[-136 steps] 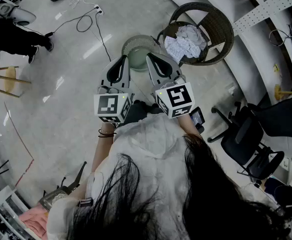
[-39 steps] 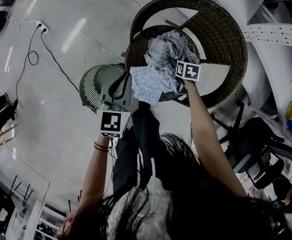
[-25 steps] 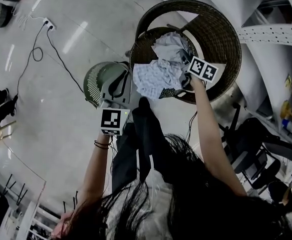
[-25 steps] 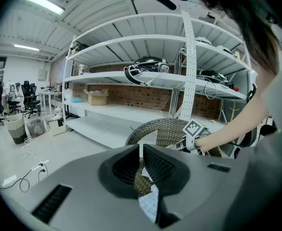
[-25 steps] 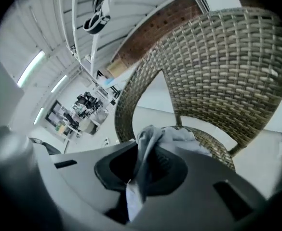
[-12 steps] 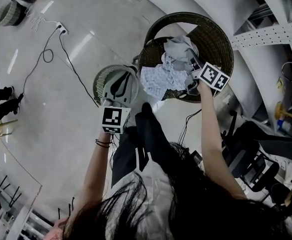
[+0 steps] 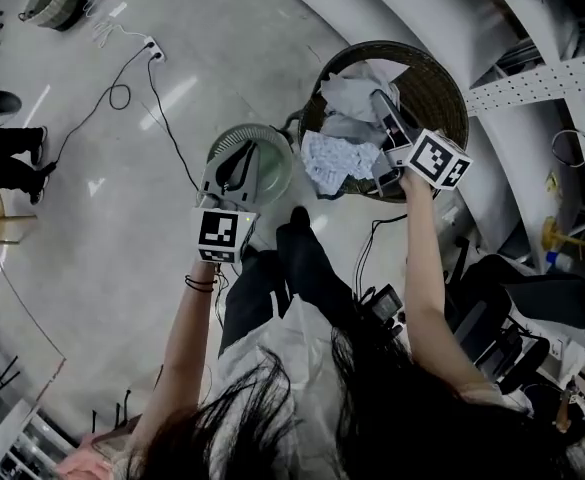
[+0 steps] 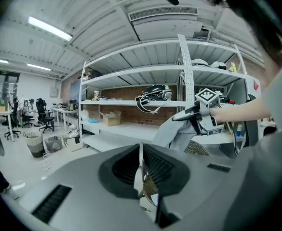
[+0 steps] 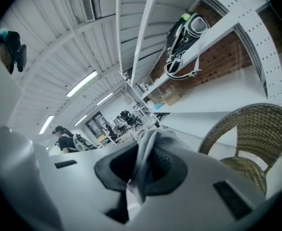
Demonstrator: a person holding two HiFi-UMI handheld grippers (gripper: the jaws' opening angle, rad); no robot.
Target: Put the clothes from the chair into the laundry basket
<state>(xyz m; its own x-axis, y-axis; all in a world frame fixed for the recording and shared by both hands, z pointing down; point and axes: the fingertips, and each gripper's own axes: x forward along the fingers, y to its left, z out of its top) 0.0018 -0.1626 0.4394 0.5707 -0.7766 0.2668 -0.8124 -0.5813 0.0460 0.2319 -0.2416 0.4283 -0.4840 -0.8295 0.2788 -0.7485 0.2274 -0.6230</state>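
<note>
Risen since a second ago: right gripper [image 7: 380, 101], pinching grey garment [image 7: 347, 96] above wicker chair [image 7: 447, 83].
Left gripper [image 7: 242, 154], jaws pressed together and empty, hangs over green laundry basket [image 7: 280, 148], just beside the chair's rim. Patterned cloth [image 7: 330, 160] drapes the chair's front edge. Open floor [image 7: 92, 238] lies left of the basket, with shelving upright [image 7: 532, 68] close on the right. Cubes [image 7: 220, 232] bear square markers.

Chair [image 7: 442, 73], upper right of frame: dark brown woven wicker.
Plain garment [image 7: 352, 96]: light grey.
Printed garment [image 7: 327, 160]: white with fine blue-grey print.
Laundry basket [image 7: 278, 148]: pale green, slotted.
Left hand-held gripper [image 7: 240, 158] and right hand-held gripper [image 7: 382, 103]: grey bodies, black-and-white square markers.
Floor [image 7: 102, 218]: glossy light grey.
</note>
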